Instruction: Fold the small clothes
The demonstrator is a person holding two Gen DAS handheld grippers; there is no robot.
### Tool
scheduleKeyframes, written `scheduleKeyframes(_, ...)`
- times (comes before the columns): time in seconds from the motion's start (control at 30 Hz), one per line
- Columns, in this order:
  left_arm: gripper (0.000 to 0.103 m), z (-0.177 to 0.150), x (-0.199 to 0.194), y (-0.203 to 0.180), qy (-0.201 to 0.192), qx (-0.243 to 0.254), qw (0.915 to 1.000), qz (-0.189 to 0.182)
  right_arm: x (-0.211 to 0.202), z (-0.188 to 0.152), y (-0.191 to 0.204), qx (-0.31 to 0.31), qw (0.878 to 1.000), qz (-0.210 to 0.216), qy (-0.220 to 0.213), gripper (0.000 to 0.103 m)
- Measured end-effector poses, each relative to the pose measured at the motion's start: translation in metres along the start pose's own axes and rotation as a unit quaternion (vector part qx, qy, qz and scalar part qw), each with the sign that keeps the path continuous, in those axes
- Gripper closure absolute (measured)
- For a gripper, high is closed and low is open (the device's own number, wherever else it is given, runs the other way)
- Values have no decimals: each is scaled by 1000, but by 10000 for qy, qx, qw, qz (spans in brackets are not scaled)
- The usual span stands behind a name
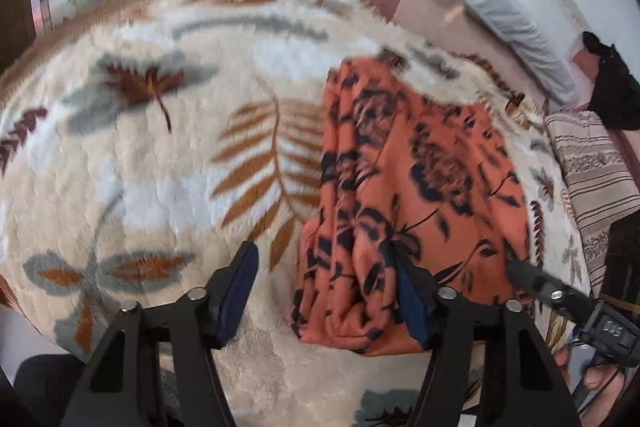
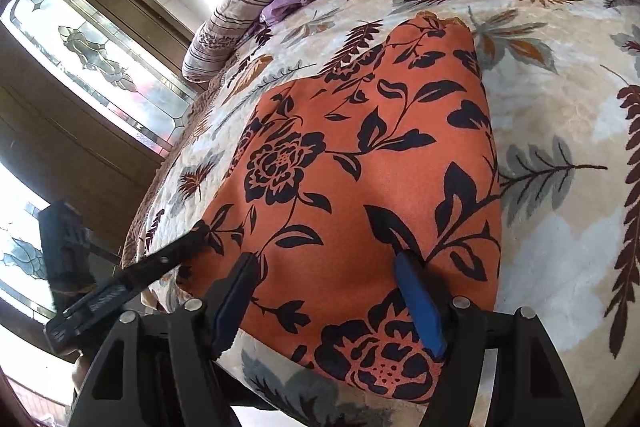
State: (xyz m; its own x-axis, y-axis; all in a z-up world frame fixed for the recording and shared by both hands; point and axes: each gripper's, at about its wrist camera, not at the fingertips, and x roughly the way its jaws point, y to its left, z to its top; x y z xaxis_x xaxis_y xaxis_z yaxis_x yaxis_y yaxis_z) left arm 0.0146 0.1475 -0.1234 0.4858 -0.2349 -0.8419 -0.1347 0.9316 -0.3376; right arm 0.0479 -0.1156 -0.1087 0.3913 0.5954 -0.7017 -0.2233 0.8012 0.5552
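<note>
Right hand-held gripper (image 2: 326,291) (parted) over orange garment (image 2: 360,187).

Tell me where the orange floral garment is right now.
The orange floral garment lies on the leaf-print blanket, centred in the right wrist view and right of centre in the left wrist view.

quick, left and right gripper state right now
Left gripper: open, holding nothing, at the left edge of the orange floral garment.
Right gripper: open, holding nothing, over the garment.

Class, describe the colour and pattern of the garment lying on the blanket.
The garment is orange with dark navy flowers and leaves, clearest in the right wrist view.
</note>
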Motion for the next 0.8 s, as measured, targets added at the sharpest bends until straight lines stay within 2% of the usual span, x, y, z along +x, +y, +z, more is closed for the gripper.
scheduleKeyframes(0.03,52,-5,5,8,19,-152,9996,-217,0,0,0,-8,10000,15,2,29)
scheduleKeyframes(0.07,54,-7,1,9,-80,-111,9995,-272,0,0,-1,-10,10000,31,15,29)
scheduleKeyframes(0.13,73,-6,-5,5,26,-68,9992,-390,-1,-1,-2,-21,10000,50,-5,29)
scheduleKeyframes(0.2,74,0,-15,-4,-13,100,9991,-412,-2,-1,-4,-32,10000,75,-28,29)
scheduleKeyframes(0.27,69,15,-23,-14,-158,242,9988,-402,-3,-2,-4,-68,9999,111,-38,29)
scheduleKeyframes(0.33,36,36,-27,-22,-347,259,9972,-610,-4,-2,-6,-64,9998,175,-44,29)
scheduleKeyframes(0.4,34,59,-22,-33,-535,344,9963,-582,-5,-2,-9,-18,9996,261,-44,29)
scheduleKeyframes(0.47,34,82,-4,-42,-358,451,9965,-608,-6,-2,-11,39,9994,335,-50,29)
scheduleKeyframes(0.5,43,91,13,-42,-135,372,9972,-642,-6,-2,-12,36,9993,358,-48,29)
scheduleKeyframes(0.53,81,95,29,-38,122,269,9983,-497,-6,-2,-12,28,9993,381,-47,29)
scheduleKeyframes(0.57,86,96,49,-28,413,5,9985,-360,-6,-2,-12,30,9992,400,-46,29)
scheduleKeyframes(0.6,86,94,56,-16,449,-348,9962,-653,-6,-2,-13,40,9990,439,-41,29)
scheduleKeyframes(0.63,87,92,54,-10,367,-480,9948,-820,-6,-1,-13,47,9990,450,-29,29)
scheduleKeyframes(0.8,85,80,39,-14,92,-279,9973,-669,-6,-2,-15,96,9986,508,-54,26)
